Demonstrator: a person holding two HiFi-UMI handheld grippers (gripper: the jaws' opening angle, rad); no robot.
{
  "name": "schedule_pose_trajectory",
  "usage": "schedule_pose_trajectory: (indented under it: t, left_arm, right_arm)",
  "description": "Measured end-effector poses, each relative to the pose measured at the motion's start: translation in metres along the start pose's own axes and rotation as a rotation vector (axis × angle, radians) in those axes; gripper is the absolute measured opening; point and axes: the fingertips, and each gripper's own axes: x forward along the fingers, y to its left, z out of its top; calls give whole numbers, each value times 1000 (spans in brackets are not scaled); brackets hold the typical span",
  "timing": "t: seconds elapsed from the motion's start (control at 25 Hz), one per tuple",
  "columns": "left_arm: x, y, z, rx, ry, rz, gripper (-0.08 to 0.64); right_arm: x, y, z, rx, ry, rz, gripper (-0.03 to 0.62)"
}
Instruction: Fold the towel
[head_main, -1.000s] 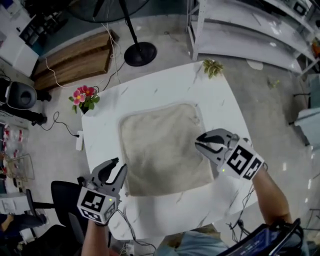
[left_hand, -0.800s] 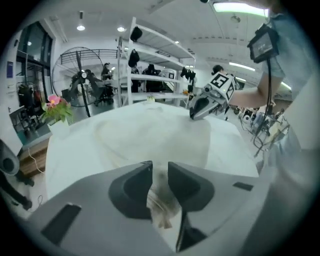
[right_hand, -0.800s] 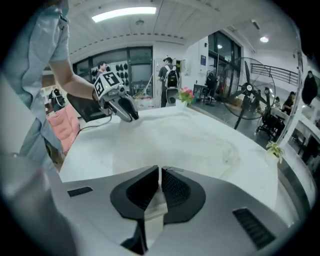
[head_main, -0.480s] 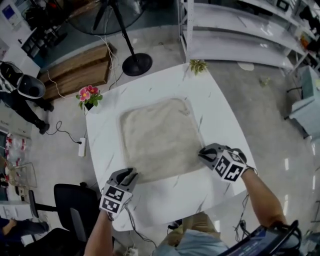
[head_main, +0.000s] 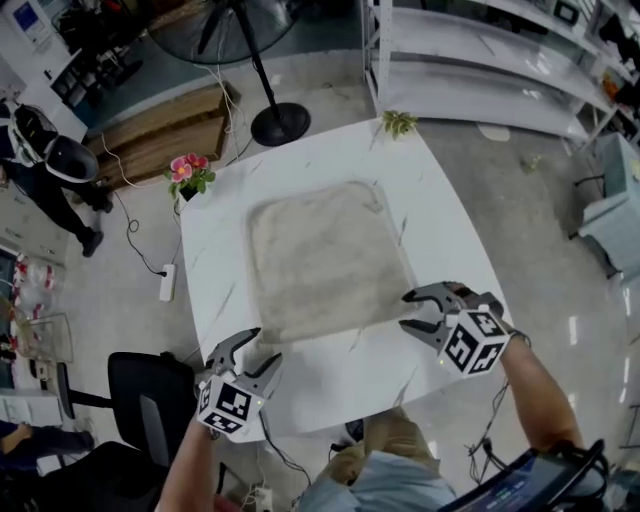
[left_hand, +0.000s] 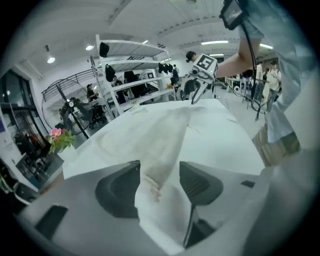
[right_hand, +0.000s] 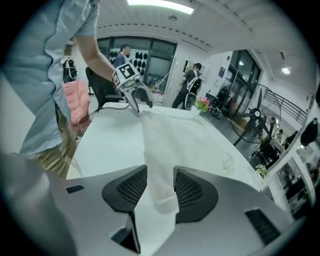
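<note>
Two units: left hand-held gripper and right hand-held gripper, jaws just opened, unclamped, each straddling a near corner of towel lying flat on counter; seemingly lined up to pinch for folding.

Free passage over bare table margin on all sides of flat towel. Pink flowers at far-left corner, small plant at far corner, office chair beside near-left edge.
</note>
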Motion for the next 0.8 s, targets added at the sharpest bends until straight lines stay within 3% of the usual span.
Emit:
schedule_pose_trajectory:
  t: [0.12,0.32,0.44,0.68,0.8]
  left_arm:
    - [4,3,-7,69,6,35,255]
    - [21,0,-18,227,74,-10,250]
    - [26,3,-26,300,119,-23,141]
    - [34,7,-27,313,108,-41,81]
    - [34,6,-27,288,101,-57,55]
  right_arm:
    - [11,12,-8,-80,22,25,192]
    - [28,14,-23,-143,64,61,193]
    - [34,13,-31,-161,86,90,193]
    - [41,10,-43,-201,121,94,125]
    - [43,9,-42,-190,117,78,50]
